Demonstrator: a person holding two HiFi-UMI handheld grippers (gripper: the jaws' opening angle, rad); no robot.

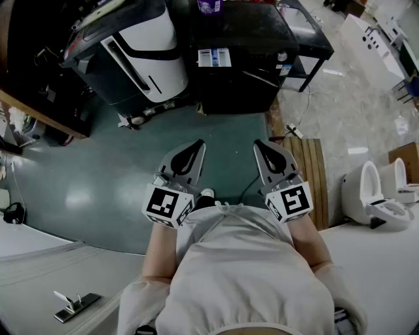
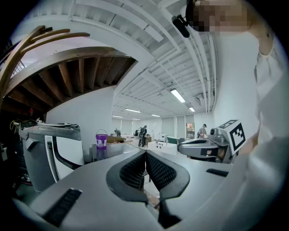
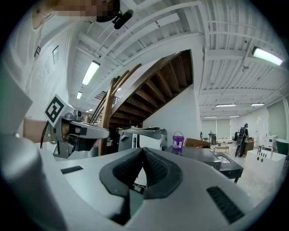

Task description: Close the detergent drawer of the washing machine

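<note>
A black washing machine stands at the top of the head view, with a white and blue panel on its upper front; I cannot tell whether this is the drawer. A purple bucket sits on top of it. My left gripper and right gripper hover side by side over the green floor, well short of the machine, both shut with nothing between the jaws. In the left gripper view the left gripper has its pads meeting. The right gripper looks the same in its own view.
A white and grey appliance stands left of the washing machine. At the right are a black table, a wooden pallet and white toilets. A cable trails on the floor. Dark wooden stairs rise behind.
</note>
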